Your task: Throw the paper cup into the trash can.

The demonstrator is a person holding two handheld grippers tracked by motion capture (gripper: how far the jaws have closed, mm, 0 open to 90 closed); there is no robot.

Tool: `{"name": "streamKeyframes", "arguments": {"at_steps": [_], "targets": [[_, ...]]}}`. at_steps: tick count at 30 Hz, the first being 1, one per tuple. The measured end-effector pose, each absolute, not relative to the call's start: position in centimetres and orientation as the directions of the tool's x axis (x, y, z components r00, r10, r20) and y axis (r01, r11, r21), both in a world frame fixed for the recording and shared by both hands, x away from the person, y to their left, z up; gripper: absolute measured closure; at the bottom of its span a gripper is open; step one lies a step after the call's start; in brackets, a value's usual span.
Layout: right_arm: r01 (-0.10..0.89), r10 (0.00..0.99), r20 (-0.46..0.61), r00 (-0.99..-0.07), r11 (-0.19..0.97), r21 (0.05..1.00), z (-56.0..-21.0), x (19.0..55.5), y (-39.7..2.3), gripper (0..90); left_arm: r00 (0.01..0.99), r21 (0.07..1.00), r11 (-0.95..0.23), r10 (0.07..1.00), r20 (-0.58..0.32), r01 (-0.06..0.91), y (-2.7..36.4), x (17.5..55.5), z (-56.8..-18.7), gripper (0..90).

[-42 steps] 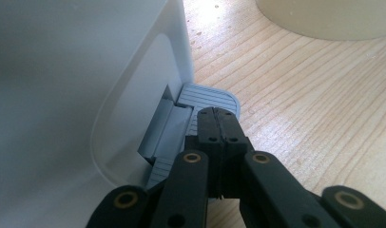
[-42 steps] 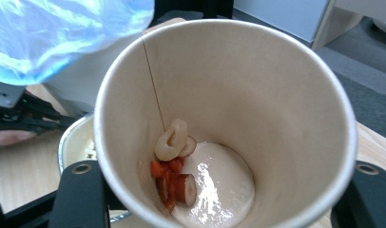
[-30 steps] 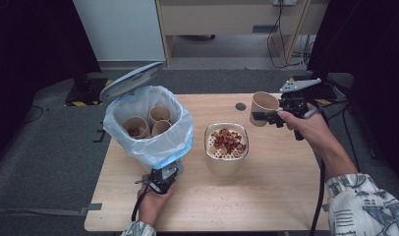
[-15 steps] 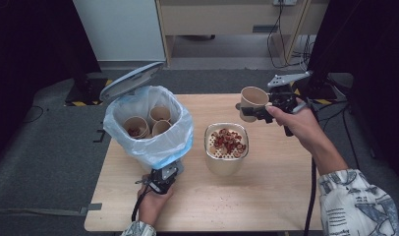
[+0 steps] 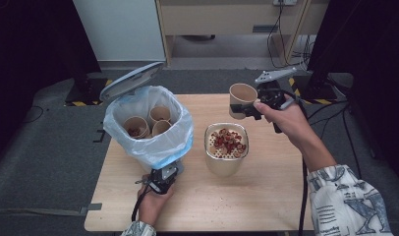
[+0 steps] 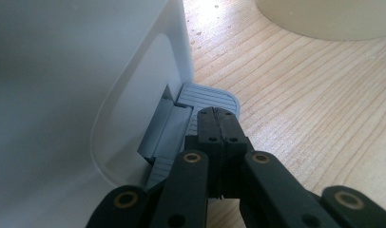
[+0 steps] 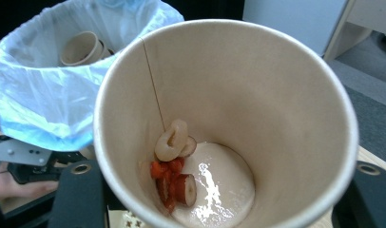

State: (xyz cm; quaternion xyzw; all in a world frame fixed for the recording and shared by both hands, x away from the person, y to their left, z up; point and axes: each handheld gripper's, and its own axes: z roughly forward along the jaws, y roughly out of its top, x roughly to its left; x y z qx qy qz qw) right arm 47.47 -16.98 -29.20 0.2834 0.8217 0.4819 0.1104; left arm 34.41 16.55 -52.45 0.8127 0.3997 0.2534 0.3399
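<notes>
1. A wooden worktop (image 5: 266, 196) seen from above. A person's two forearms come in from the near edge, each hand holding a two-jaw tool.
2. The right tool (image 5: 250, 109) is raised over the far right part of the worktop. Its jaws are clamped on the wall of a paper cup (image 5: 241, 100), which it carries tilted, mouth turned up and toward the left.
3. In the right gripper view, the paper cup (image 7: 238, 118) holds leftovers at its bottom: a pale ring-shaped piece (image 7: 171, 139) and red fruit slices (image 7: 174, 183) on a wet, glossy base.
4. Just below the cup in the high view, near the middle of the worktop, stands a beige strainer bowl (image 5: 226, 156) heaped with similar red and pale scraps.
5. Left of the bowl stands a white pedal bin (image 5: 148, 129), lined with a pale blue bag, lid (image 5: 132, 80) tipped up and open. Several used paper cups (image 5: 149, 124) lie inside.
6. The left tool (image 5: 160, 181) sits low at the near foot of the bin. In the left gripper view its jaws are fully shut with nothing between them, the tips resting on the grey foot pedal (image 6: 207, 98), apparently holding the lid open.
7. The deciding relation: the strainer bowl lies close to the held cup, below it and slightly left; the bin lies farther left. The right hand is the nearer one, and tipping the cup mouth-down over the bowl looks like the coming move.
</notes>
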Motion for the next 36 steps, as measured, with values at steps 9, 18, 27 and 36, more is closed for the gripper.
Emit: {"name": "streamKeyframes", "arguments": {"at_steps": [9, 18, 27, 36], "targets": [[0.344, 0.548, 0.095, -0.831, 0.371, 0.863, -28.1, 47.4, -14.2, 32.7, 0.554, 0.754, -0.451, 0.821, 0.139, 0.478, 16.6, 34.4, -52.4, 89.3], [0.323, 0.524, 0.087, -0.847, 0.379, 0.867, -27.1, 47.4, -11.3, 32.7, 0.554, 0.754, -0.451, 0.821, 0.139, 0.478, 16.6, 34.4, -52.4, 89.3], [0.31, 0.514, 0.074, -0.854, 0.391, 0.867, -26.6, 47.4, -9.1, 32.7, 0.556, 0.754, -0.452, 0.819, 0.14, 0.477, 16.6, 34.5, -52.4, 89.3], [0.299, 0.506, 0.063, -0.86, 0.401, 0.866, -26.3, 47.4, -7.3, 32.7, 0.555, 0.754, -0.45, 0.82, 0.137, 0.478, 16.6, 34.5, -52.4, 89.3]]}}
